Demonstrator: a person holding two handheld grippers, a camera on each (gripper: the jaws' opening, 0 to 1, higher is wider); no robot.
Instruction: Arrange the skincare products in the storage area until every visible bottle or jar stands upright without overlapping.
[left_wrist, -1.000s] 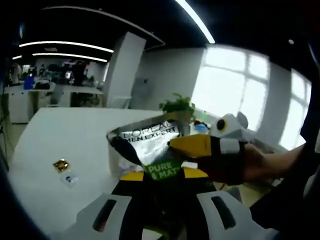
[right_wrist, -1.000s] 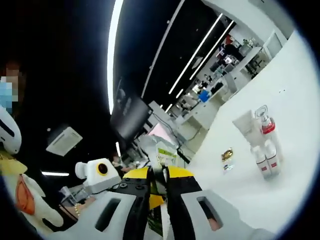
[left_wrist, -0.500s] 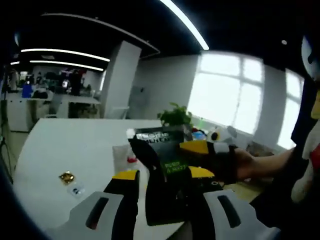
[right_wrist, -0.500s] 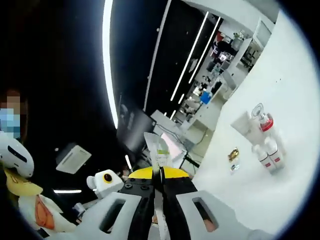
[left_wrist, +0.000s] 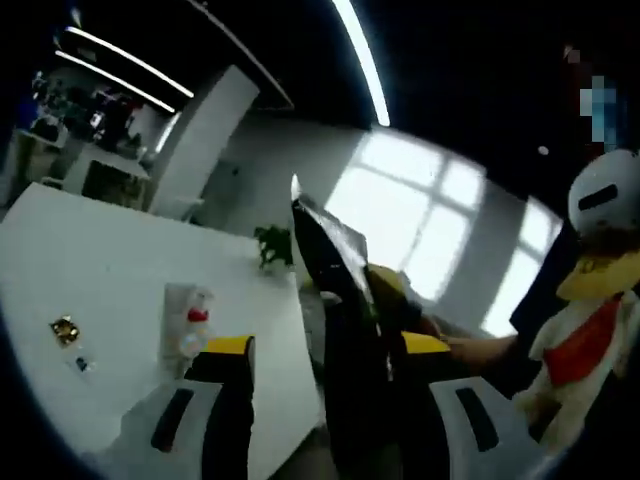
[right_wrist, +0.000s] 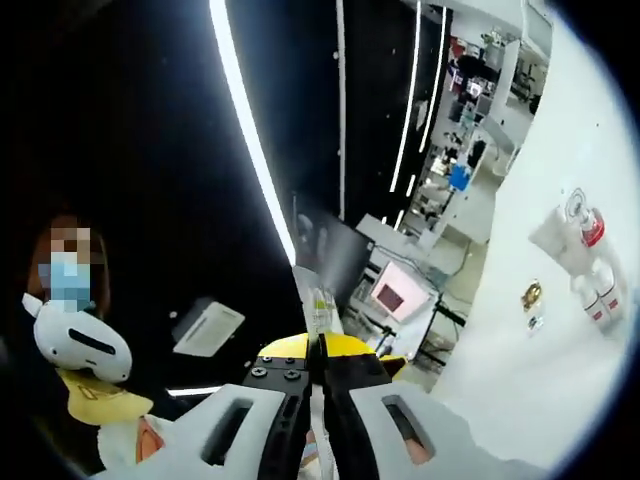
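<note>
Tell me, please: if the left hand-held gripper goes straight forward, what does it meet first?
The dark sachet, seen edge-on between its jaws and pinched by the right hand-held gripper. Beyond it, probably only the white table edge; depth is unclear.

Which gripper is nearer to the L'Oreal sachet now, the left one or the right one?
Right. The right gripper is shut on the sachet, pinching its edge. The left gripper is open, with the sachet standing between its jaws; contact cannot be told.
</note>
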